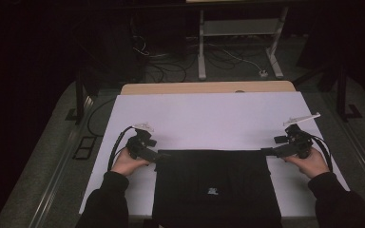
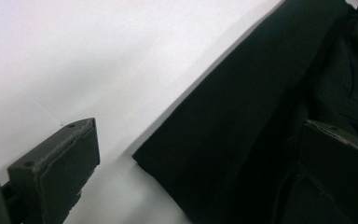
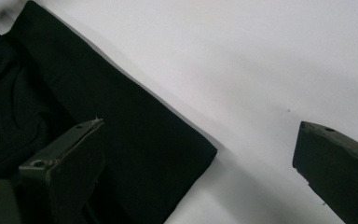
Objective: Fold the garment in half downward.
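1. Nearest the camera, two dark sleeves [image 1: 105, 202] entering from the near edge, each hand wrapped around a hand-held gripper.
2. Between them, a folded black garment [image 1: 216, 187] flat on the white table cover [image 1: 209, 116], near-centre, its near edge running off the near edge of the table; small pale logo facing up.
3. Long axis of the far edge: straight left to right, from one gripper to the other.
4. Left gripper [image 1: 153, 154] at the far-left corner of the cloth, jaws spread wide; in the left gripper view [image 2: 191, 172], one jaw over bare white cover, the other over black fabric, corner [image 2: 142, 156] lying between them.
5. Right gripper [image 1: 269, 152] mirrored at the far-right corner, jaws likewise apart; in the right gripper view [image 3: 200, 168], corner [image 3: 209, 151] inside the gap, nothing clamped.
6. Neither hand nearer: each gripper level with its own corner, cloth lying inward and nearward from both.
7. Likely next: both jaws closing on the corners, a judgement only.
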A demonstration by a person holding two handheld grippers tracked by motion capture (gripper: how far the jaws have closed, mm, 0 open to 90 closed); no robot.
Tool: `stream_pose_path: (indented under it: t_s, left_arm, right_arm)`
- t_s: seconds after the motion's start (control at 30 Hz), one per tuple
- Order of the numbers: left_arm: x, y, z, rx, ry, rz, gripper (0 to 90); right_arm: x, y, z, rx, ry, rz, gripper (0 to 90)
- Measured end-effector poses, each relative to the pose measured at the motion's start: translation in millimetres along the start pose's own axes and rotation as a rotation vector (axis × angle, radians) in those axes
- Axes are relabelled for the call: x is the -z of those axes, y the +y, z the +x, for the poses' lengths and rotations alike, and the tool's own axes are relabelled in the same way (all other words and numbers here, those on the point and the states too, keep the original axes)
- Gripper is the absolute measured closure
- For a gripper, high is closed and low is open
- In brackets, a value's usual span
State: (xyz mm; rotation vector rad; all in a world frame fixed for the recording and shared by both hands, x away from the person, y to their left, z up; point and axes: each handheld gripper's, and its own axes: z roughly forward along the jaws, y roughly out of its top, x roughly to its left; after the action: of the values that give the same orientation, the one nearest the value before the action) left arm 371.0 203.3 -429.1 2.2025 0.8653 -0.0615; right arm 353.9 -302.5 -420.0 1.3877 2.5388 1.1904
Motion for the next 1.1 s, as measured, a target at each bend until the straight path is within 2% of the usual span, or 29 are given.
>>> stream_pose_path:
  t_s: [0.43, 0.6, 0.9, 1.07, 1.1]
  left_arm:
    - [-5.1, 0.3, 1.9, -0.001, 0.015, 0.013, 0.9]
    - [-4.4, -0.1, 3.1, 0.003, 0.017, 0.010, 8.2]
    - [-5.2, -1.3, 5.4, 0.000, 0.062, 0.022, 18.8]
    - [-5.0, -2.1, 7.3, 0.008, 0.102, 0.027, 29.9]
    - [-4.4, -2.2, 7.9, 0.004, 0.097, 0.027, 31.2]
  right_arm:
    - [-10.4, -2.7, 4.0, 0.022, 0.000, 0.038, 5.1]
    - [-13.5, -3.5, 4.9, 0.034, -0.004, 0.048, 7.4]
    - [-14.1, -3.1, 4.1, 0.036, -0.007, 0.039, 14.7]
    - [-16.7, -3.1, 1.9, 0.028, -0.017, 0.041, 25.4]
    - [-17.1, -3.2, 1.6, 0.024, -0.017, 0.044, 27.5]
